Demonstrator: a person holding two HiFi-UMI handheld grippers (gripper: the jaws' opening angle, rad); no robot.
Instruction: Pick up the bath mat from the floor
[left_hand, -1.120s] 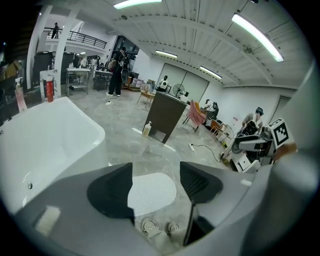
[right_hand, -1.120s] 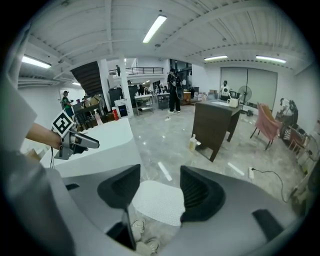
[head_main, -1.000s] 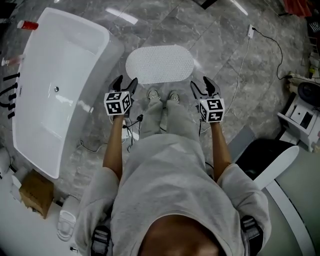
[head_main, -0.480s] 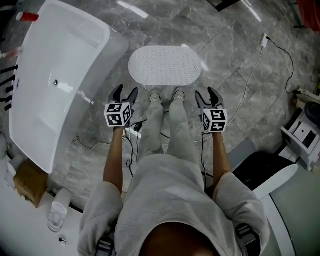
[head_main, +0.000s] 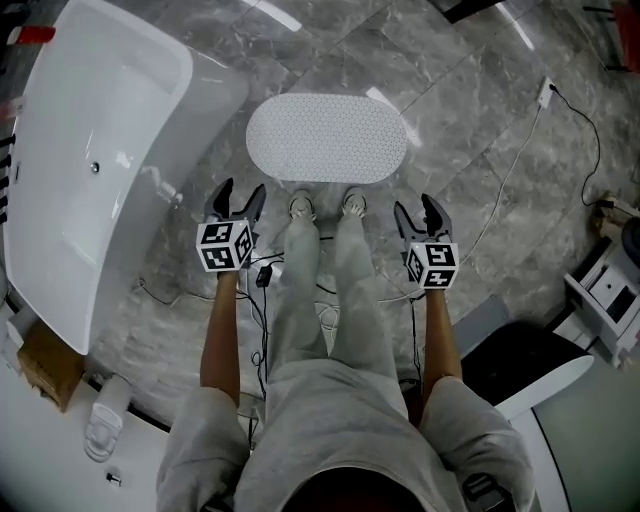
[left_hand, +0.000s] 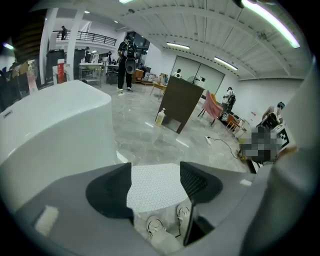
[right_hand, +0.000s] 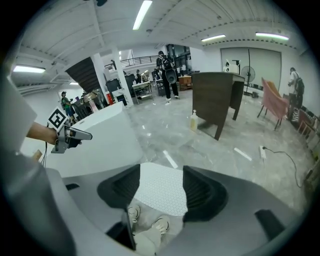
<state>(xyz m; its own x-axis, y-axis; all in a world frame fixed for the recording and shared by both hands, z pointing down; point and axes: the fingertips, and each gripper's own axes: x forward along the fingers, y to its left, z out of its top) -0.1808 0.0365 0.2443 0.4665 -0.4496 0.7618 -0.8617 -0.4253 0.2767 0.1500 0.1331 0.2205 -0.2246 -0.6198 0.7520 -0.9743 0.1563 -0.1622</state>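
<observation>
Grey marble floor (head_main: 480, 130) fills the head view, with a white tub (head_main: 90, 150) along its left side. Nearest, the person's arms reach down on either side of the legs. Over the last second both claws have sunk toward the floor, and their jaws have kept the same gap. This looks like the approach: the reach has begun, but nothing is gripped yet.

The left claw (head_main: 240, 190) hangs just outside the left shoe (head_main: 302, 207), with its jaws about half open and empty. The right claw (head_main: 417, 206) hangs beside the right shoe (head_main: 352, 203) with a similar gap, touching nothing. Each claw's own view frames the mat between its jaws, but well beyond them.

The mat (head_main: 326, 138), a white dotted oval, lies flat on the floor just past the toes, untouched.
</observation>
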